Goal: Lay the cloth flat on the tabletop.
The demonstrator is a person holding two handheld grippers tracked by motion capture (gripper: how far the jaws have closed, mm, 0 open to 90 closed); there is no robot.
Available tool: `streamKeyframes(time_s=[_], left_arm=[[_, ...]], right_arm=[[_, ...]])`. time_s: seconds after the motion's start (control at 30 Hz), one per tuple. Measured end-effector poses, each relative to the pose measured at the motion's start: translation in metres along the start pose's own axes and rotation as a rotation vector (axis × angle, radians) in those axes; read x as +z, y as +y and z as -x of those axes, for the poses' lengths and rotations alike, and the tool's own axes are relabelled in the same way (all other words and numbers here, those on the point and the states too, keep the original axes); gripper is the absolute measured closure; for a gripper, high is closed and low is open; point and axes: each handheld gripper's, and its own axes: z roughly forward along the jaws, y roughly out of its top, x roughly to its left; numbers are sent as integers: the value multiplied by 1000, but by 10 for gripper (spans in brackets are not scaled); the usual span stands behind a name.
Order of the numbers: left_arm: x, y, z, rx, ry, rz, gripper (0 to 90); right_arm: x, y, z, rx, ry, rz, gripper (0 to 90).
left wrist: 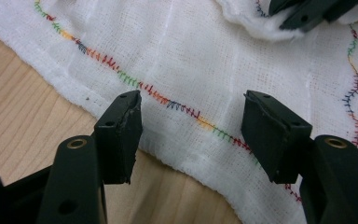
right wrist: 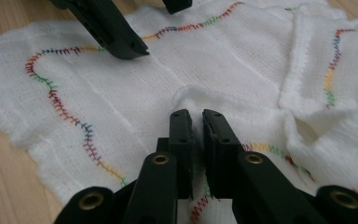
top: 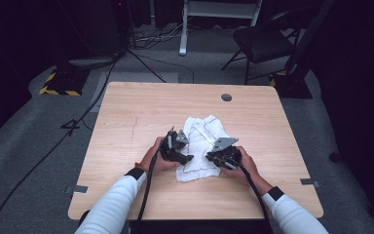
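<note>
A white gauze cloth (top: 202,139) with a wavy line of multicoloured stitching lies crumpled at the middle of the wooden table. My left gripper (left wrist: 191,126) stands open, tips down on the cloth's (left wrist: 191,60) stitched near-left edge, one jaw on each side of the seam. My right gripper (right wrist: 196,116) is shut on a small raised fold of the cloth (right wrist: 242,60) near its right side. In the high view the left gripper (top: 185,155) and right gripper (top: 214,158) face each other across the cloth's near part. The left gripper's jaws (right wrist: 121,32) also show at the top of the right gripper view.
The light wooden table (top: 126,112) has a round cable hole (top: 226,97) at its far right. A black chair (top: 263,44), a white frame and cables stand on the grey floor beyond the table. Both white-sleeved forearms come in over the near edge.
</note>
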Motion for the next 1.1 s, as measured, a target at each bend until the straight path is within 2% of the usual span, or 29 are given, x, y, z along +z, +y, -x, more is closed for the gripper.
streamKeyframes(time_s=[0.07, 0.1, 0.2, 0.27, 0.4, 0.47, 0.57, 0.6, 0.67, 0.73, 0.8, 0.9, 1.0, 1.1], left_arm=[[-1, 3, 2, 23, 11, -10, 382], [-1, 5, 2, 37, 27, -7, 350], [-5, 18, -1, 43, 60, 52, 293], [-4, 29, -7, 32, 64, 85, 271], [11, 52, -26, -6, 63, 104, 261], [22, 59, -36, -41, 52, 97, 264], [39, 66, -47, -94, 58, 75, 267], [44, 67, -49, -104, 55, 67, 279], [50, 70, -53, -99, 65, 45, 320], [52, 71, -56, -86, 52, 31, 389], [54, 72, -57, -51, 45, 2, 530], [54, 74, -59, -28, 58, 1, 684], [48, 77, -61, -14, 68, -2, 751], [37, 80, -61, -4, 96, 5, 766]], right_arm=[[-6, -4, 2, 13, -4, 11, 842], [-9, -5, 3, 22, -9, 23, 846], [-19, -8, 5, 38, -21, 46, 852], [-24, -11, 7, 50, -24, 56, 853], [-30, -18, 9, 58, -28, 49, 854], [-31, -22, 10, 62, -30, 48, 854], [-34, -26, 11, 65, -31, 48, 854], [-36, -27, 11, 68, -30, 49, 855], [-39, -29, 12, 71, -34, 52, 855], [-42, -32, 12, 73, -35, 56, 855], [-45, -35, 13, 76, -40, 59, 856], [-52, -39, 15, 81, -57, 68, 858], [-58, -42, 20, 98, -74, 80, 860], [-65, -45, 25, 113, -102, 100, 861]])
